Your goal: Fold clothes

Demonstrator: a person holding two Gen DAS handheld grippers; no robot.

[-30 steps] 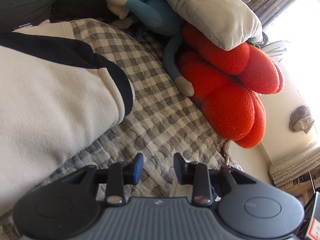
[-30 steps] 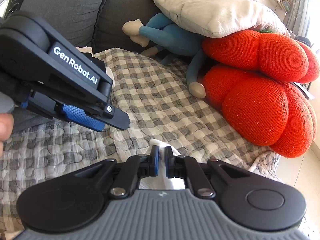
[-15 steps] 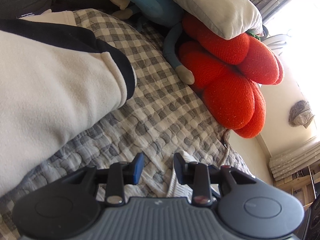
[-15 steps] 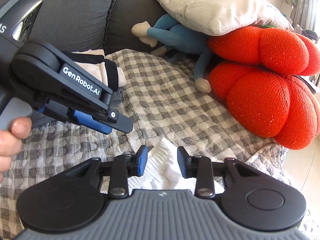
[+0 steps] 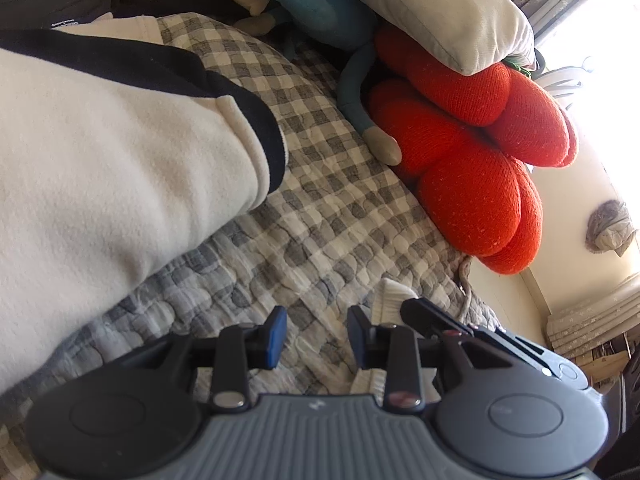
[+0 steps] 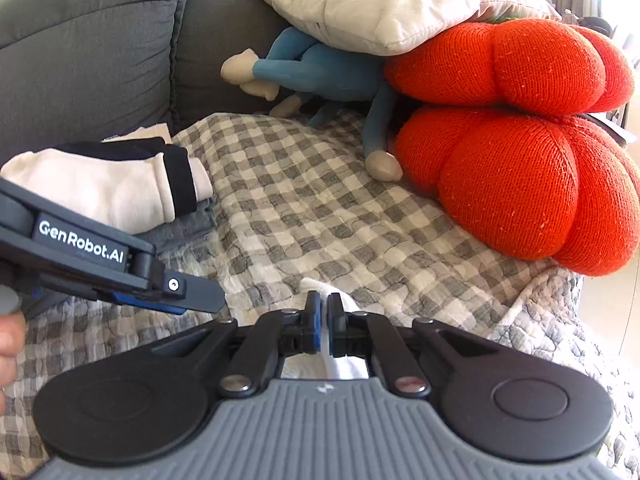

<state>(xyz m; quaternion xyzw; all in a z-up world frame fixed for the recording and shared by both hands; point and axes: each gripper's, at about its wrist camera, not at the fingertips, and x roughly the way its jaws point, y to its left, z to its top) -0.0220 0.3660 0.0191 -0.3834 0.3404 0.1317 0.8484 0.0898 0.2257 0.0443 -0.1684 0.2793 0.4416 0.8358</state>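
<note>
Checked quilt [image 6: 320,216] over sofa; folded cream fleece [image 6: 100,188] at back left, bulky, soft. White ribbed garment [image 6: 348,364] at front edge: thin, limp, light, take by hem. Right tool [image 6: 323,322] pinches it; left tool [image 5: 316,336] spread, empty.

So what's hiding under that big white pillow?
Under the pillow lie a blue doll and red cushions. The doll's head is covered, so it cannot be seen.

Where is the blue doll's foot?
In the right wrist view, the blue doll's foot lies on the checked blanket, right beside the orange cushion, right of centre.
</note>
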